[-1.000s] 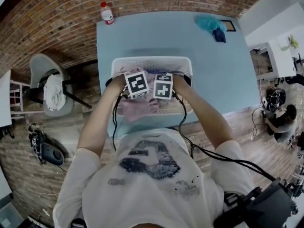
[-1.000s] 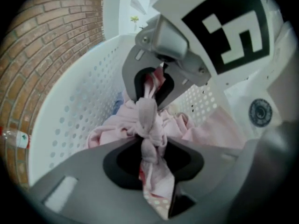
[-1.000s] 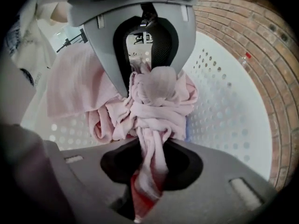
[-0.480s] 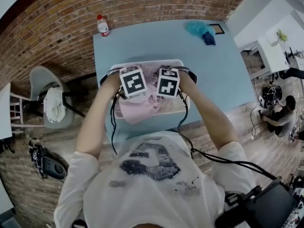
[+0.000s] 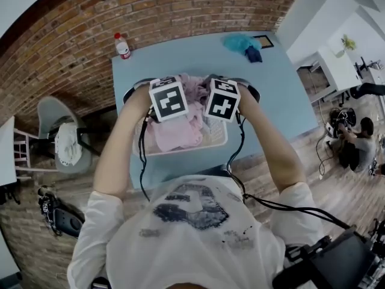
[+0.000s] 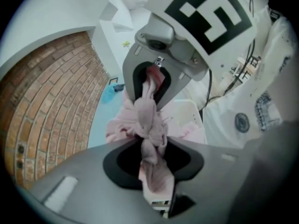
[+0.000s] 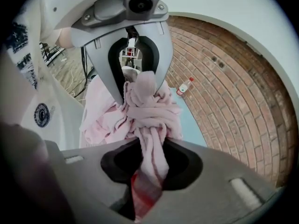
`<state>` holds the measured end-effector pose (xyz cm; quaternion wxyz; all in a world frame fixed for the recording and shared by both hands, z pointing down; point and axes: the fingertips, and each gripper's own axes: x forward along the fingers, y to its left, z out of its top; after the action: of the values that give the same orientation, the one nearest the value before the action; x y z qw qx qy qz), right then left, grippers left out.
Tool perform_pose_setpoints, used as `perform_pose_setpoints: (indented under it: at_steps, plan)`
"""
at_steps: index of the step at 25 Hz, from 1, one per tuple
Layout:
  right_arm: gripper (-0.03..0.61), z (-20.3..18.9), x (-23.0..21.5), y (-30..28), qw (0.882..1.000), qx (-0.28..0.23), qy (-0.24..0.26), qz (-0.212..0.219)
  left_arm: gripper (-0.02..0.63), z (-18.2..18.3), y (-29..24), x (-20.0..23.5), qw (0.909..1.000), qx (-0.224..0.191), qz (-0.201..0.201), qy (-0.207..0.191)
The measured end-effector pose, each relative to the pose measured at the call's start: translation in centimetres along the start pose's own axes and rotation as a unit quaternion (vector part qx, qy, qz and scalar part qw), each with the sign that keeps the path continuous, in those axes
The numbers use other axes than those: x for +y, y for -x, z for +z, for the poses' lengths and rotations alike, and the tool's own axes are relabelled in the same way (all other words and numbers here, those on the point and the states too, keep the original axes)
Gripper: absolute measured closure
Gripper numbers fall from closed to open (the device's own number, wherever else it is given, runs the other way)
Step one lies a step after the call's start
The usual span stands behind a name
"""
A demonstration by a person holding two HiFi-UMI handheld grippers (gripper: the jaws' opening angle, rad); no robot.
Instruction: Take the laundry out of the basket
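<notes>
Could lose the pink garment from a thin hold: pinched only by a twisted rope of fabric in the left claw, and by a similar bunched strand in the right claw. Could slip free under the weight of the loose part hanging in the middle of the head view. Could also snag on the wall of the basket and drag or tip it, sitting as it does near the lower edge of the worktop. Might pull up more laundry along with it; hard to tell whether the pink below is one piece or several. Risks a knock between the two marker cubes too, held just beside each other at frame centre.

Both closed on the cloth, then, neither empty. Runs straight through the left claw at the bottom of the left gripper view, knots into a wad, and reaches up into the other claw at upper centre. Same in the right gripper view, mirrored. Hangs between and below the two, over the basket, with the lower folds seemingly touching it or inside it.
</notes>
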<state>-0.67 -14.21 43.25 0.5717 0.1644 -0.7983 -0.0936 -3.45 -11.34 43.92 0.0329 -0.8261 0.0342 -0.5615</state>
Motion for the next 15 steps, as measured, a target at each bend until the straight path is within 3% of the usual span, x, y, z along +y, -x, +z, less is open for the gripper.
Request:
perform_pose_setpoints:
  at_steps: [2, 5, 7, 15]
  plan:
    - [0.465, -1.3, -0.9, 1.3, 1.0, -0.006, -0.002, -0.011, 0.497, 2.0, 0.4, 0.7, 0.9999, -0.002, 0.015, -0.006]
    - [0.465, -4.0, -2.4, 3.1, 1.0, -0.013, -0.002, -0.024, 0.497, 5.8, 1.7, 2.9, 0.9968, 0.008, 0.076, -0.025]
    - [0.465, -6.2, -3.3, 4.5, 0.999, -0.017, -0.001, -0.032, 0.497, 8.4, 1.6, 3.5, 0.9951, 0.012, 0.094, -0.027]
    - [0.465, -15.3, -6.0, 8.7, 0.999, -0.026, 0.001, -0.045, 0.497, 18.6, -2.2, 2.4, 0.9976, -0.003, 0.067, -0.017]
